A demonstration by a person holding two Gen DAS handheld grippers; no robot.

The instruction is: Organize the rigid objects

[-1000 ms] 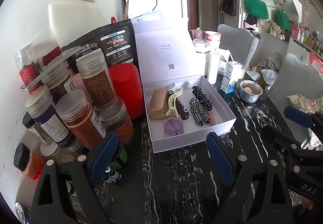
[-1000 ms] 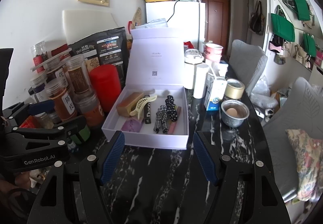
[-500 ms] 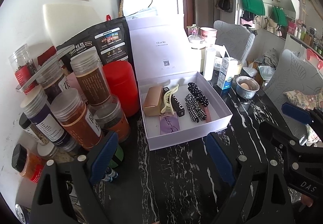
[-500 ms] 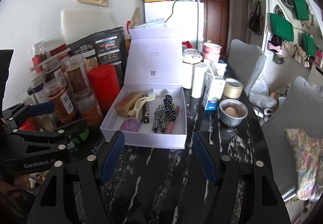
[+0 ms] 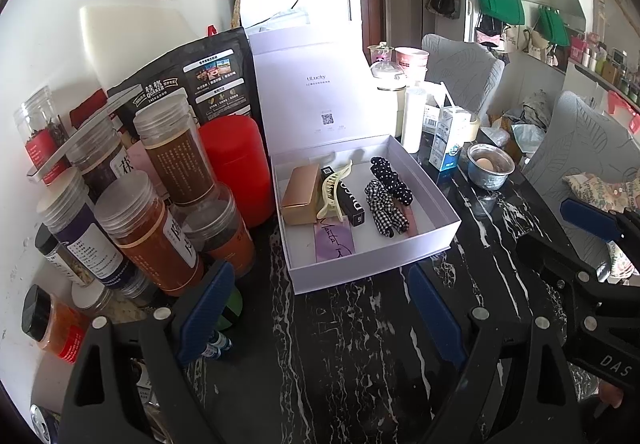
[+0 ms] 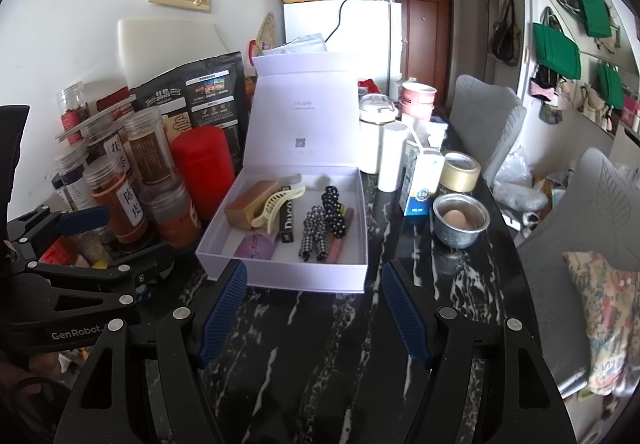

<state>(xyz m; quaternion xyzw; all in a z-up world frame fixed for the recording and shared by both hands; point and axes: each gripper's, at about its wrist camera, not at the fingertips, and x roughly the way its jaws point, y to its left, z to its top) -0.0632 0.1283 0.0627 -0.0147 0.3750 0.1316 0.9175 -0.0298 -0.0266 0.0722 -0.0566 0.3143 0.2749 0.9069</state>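
Both tools hang over the near edge of the black marble table (image 6: 320, 364), and neither one has anything in it. The left gripper (image 5: 320, 308) has its blue pads spread wide with only bare tabletop between them, and the right gripper (image 6: 316, 308) is just as wide apart, empty too. Right ahead of both sits the white box (image 6: 280, 280), lid standing upright at its far side, resting toward the middle of the table. Inside it, along the left wall, lies a gold box (image 5: 300, 196); a cream claw clip (image 5: 334, 190) leans across it and onto a black tube (image 5: 352, 200) just beside. Near the front wall of the box there is a purple card (image 5: 334, 242). On the right half sit two scrunchies touching each other, a black polka-dot one (image 5: 390, 180) further back and a checked one (image 5: 384, 208) nearer, lying over a pink stick (image 6: 340, 240). Along the table's left edge, by the wall, stands a crowd of spice jars (image 5: 148, 232) with a red canister (image 5: 236, 164) touching the box's left side. Off the box's right side stand a milk carton (image 6: 422, 184) and a metal bowl (image 6: 460, 222) holding an egg (image 6: 454, 220).
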